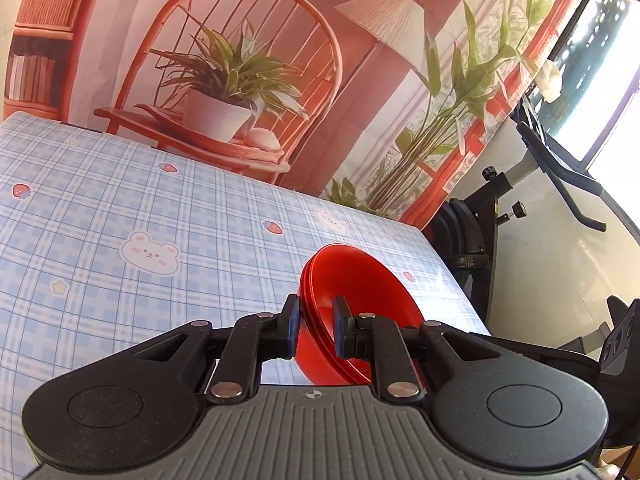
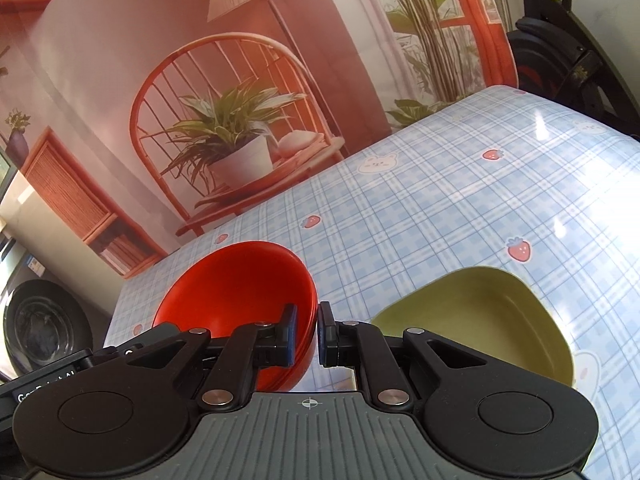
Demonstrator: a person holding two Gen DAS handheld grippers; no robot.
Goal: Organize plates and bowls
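Observation:
In the left wrist view, my left gripper is shut on the rim of a red bowl. One finger is outside the wall and one inside, and the bowl hangs tilted above the blue checked tablecloth. In the right wrist view, my right gripper is shut on the right rim of a red bowl, also off the cloth. Both bowls show doubled rim lines, like nested bowls. Whether both views show the same bowl I cannot tell. An olive-green dish sits on the table just right of the right gripper.
A printed backdrop with a chair and potted plant hangs behind the table. A black exercise bike stands past the table's right edge. A washing machine stands beyond the left edge. The other gripper's body shows at lower left.

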